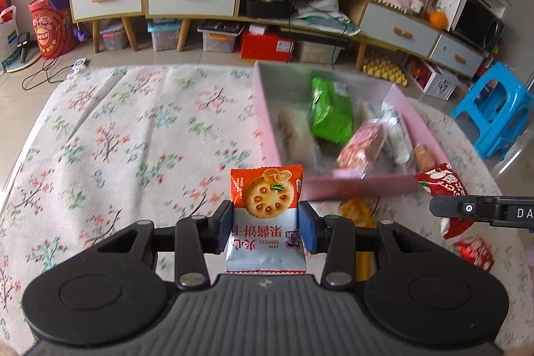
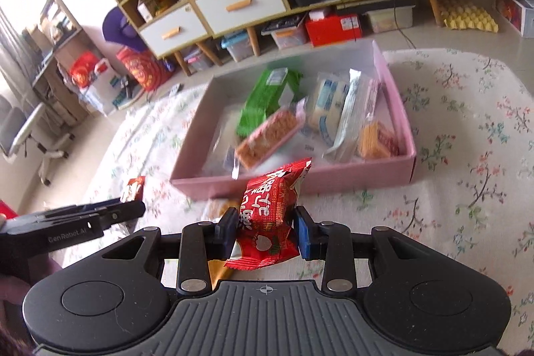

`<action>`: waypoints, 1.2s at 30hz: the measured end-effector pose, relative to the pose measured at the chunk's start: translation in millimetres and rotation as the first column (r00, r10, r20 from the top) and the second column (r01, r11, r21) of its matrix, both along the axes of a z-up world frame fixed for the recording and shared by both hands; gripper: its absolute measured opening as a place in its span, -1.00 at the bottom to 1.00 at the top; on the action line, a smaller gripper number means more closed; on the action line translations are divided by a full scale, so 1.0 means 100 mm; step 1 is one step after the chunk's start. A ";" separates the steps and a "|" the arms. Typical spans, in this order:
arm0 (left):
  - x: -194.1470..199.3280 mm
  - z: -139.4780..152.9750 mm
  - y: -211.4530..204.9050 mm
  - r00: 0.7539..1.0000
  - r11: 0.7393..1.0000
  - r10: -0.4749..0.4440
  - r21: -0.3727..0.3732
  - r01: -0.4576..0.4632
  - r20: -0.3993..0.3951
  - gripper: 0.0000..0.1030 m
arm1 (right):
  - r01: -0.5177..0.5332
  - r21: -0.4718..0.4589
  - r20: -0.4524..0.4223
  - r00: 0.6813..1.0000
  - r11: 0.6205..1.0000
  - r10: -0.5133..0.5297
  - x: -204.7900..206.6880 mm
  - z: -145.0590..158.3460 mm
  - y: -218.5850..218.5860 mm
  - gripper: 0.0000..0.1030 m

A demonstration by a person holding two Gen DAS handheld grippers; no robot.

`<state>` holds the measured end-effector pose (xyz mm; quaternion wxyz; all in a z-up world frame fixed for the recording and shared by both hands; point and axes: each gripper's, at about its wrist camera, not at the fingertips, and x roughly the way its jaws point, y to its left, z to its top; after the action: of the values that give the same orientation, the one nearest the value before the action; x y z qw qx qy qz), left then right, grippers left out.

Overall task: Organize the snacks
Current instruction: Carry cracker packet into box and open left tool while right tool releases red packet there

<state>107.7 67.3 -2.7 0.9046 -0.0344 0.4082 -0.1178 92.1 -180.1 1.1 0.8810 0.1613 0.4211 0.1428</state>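
My left gripper [image 1: 266, 227] is shut on an orange-and-white jam biscuit packet [image 1: 267, 202], held upright above the floral cloth. Just beyond it lies the pink box [image 1: 360, 184], holding a green packet [image 1: 330, 115], a pink bar [image 1: 362, 145] and several pale packets. My right gripper [image 2: 267, 231] is shut on a red snack packet [image 2: 272, 209], lifted in front of the pink box [image 2: 333, 177]. That box contains a green packet [image 2: 263, 99], a pink bar [image 2: 270, 139] and white packets. The right gripper [image 1: 447, 209] shows from the side, with the red packet [image 1: 444, 182].
An orange packet [image 1: 355, 211] and a small red packet [image 1: 475, 252] lie on the cloth [image 1: 133, 139] near the box. The left gripper [image 2: 133, 206] shows at the left in the right wrist view. Cabinets, storage bins and a blue stool [image 1: 494, 112] stand beyond the table.
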 end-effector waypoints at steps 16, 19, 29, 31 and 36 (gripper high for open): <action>0.46 -0.01 -0.44 0.996 0.997 0.021 -0.074 -0.015 0.086 -0.25 | 0.093 0.095 0.068 0.993 0.991 -0.100 0.39 -0.05 -0.35 -0.34; 0.51 -0.06 -0.44 0.996 0.995 0.048 -0.089 -0.041 0.078 -0.25 | 0.105 0.109 0.061 0.992 0.988 -0.112 0.43 -0.09 -0.38 -0.33; 0.56 -0.15 -0.46 0.995 0.996 0.070 -0.054 -0.066 0.076 -0.25 | 0.113 0.106 0.053 0.991 0.988 -0.119 0.48 -0.16 -0.39 -0.33; 0.57 -0.17 -0.45 0.995 0.996 0.076 -0.056 -0.072 0.071 -0.25 | 0.116 0.105 0.048 0.991 0.988 -0.121 0.48 -0.17 -0.38 -0.33; 0.55 -0.17 -0.46 0.995 0.997 0.063 -0.041 -0.060 0.080 -0.24 | 0.113 0.095 0.048 0.992 0.989 -0.118 0.48 -0.18 -0.38 -0.32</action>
<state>163.1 20.9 -20.1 0.9228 -0.0595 0.3676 -0.0992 139.6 -217.8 -17.4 0.8904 0.2220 0.3803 0.1150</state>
